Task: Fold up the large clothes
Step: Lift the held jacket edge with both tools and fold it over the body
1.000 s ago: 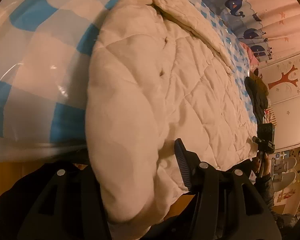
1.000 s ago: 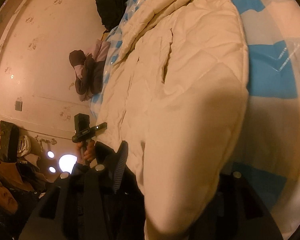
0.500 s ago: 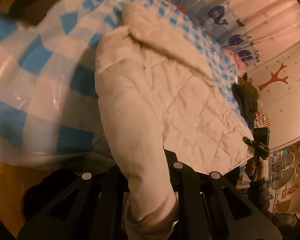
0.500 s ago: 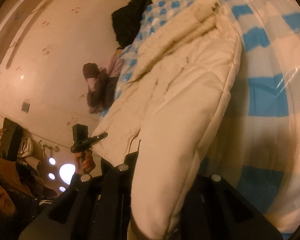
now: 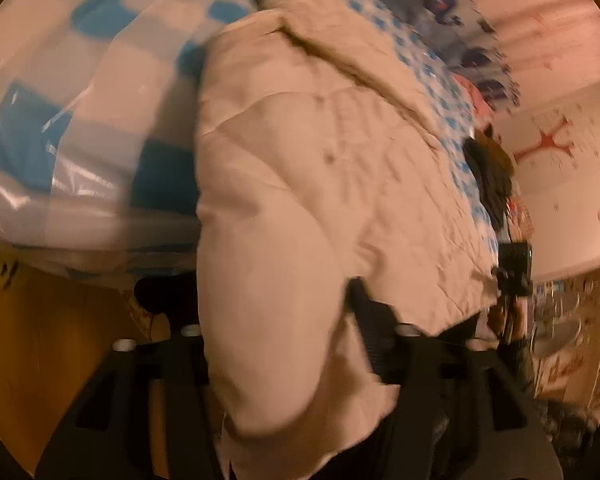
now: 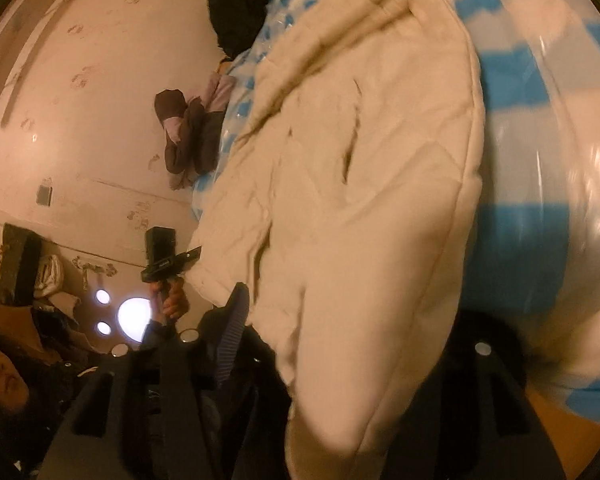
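Note:
A large cream quilted coat [image 5: 340,168] lies spread on a blue-and-white checked cover [image 5: 60,128]. Its near hem hangs over the front edge. In the left wrist view, a thick fold of that hem fills the space between the fingers of my left gripper [image 5: 260,292]. The jaws are opening, and the ribbed right pad [image 5: 366,320] stands clear beside the cloth. In the right wrist view, the coat [image 6: 360,184] bulges between the fingers of my right gripper [image 6: 358,312]. Its jaws are opening too; the left pad [image 6: 232,324] shows bare, and the other finger is hidden by cloth.
A dark garment [image 6: 240,12] and a purple-brown one [image 6: 192,132] lie at the cover's far edge. A hand holds a black camera-topped grip [image 6: 164,256] at the coat's other hem corner; it also shows in the left view [image 5: 514,268]. Wood [image 5: 40,340] shows below the cover.
Half a second ago both pairs of jaws were pinched on the coat's hem; now both stand apart with the cloth loose between them. Both views have shifted and are blurred.

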### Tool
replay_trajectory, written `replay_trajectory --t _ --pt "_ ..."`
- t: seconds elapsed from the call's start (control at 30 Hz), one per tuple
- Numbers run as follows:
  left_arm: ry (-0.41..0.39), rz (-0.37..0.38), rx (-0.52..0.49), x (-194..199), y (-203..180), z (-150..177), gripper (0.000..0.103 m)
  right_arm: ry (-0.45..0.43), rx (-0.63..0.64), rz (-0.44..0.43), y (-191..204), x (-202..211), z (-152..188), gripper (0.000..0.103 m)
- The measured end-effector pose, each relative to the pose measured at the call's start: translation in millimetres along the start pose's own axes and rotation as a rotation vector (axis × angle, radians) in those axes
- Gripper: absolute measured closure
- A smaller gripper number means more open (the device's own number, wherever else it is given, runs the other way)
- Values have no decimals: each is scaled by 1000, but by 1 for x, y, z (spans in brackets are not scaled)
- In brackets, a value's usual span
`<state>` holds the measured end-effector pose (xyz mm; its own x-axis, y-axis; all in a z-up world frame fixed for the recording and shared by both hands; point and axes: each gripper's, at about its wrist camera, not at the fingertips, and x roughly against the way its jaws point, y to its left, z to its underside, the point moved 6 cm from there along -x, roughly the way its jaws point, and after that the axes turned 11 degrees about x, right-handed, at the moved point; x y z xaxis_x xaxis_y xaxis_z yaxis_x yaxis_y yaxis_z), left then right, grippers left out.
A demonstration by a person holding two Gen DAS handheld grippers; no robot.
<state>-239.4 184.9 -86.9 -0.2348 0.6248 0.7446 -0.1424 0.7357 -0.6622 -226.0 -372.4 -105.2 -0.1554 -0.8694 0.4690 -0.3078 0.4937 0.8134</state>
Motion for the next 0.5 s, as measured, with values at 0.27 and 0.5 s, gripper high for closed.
replay_trajectory --t 0.27,0.5 --pt "-33 45 -22 4 -11 7 87 -85 38 4 14 6 -5 86" --pt "-104 66 -94 39 -39 16 93 -163 98 -18 42 35 3 87"
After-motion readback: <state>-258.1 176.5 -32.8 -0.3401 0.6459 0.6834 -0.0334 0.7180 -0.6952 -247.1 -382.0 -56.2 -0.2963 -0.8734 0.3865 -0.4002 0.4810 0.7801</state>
